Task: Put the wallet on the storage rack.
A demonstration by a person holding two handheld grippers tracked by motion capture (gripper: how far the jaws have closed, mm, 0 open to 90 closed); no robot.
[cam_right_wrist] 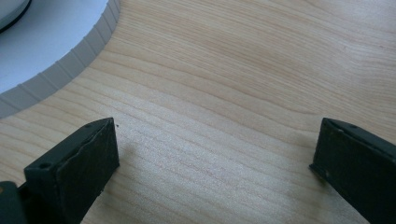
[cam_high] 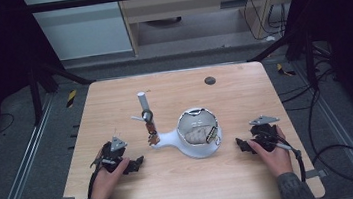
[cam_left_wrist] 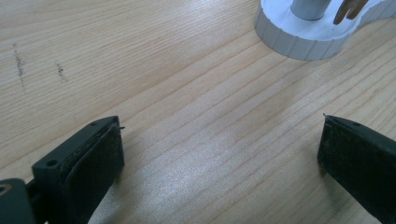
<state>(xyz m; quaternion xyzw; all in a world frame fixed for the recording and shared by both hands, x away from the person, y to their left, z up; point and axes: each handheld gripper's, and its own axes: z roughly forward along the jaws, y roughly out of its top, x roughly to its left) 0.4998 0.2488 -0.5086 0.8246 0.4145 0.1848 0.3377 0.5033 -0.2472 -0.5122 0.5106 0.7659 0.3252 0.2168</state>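
Observation:
A white stand (cam_high: pixel 197 147) sits mid-table: a round base carries a clear bowl (cam_high: pixel 197 125) with a beige lump inside. A narrow arm of the base runs left to a grey post (cam_high: pixel 143 103) with a small brown hook-like part (cam_high: pixel 151 130) hanging by it. My left gripper (cam_high: pixel 132 165) rests on the wood left of the stand, open, nothing between its jaws. The left gripper view shows the post's white foot (cam_left_wrist: pixel 308 39) ahead. My right gripper (cam_high: pixel 244 145) lies right of the stand, open and empty. The base's ribbed rim (cam_right_wrist: pixel 70 65) sits at the upper left of the right gripper view.
The wooden table (cam_high: pixel 183 179) has a small dark round disc (cam_high: pixel 209 80) near its far edge. Metal rails run along both sides on the floor, and cables lie at the right. Bare wood lies in front of the stand between my hands.

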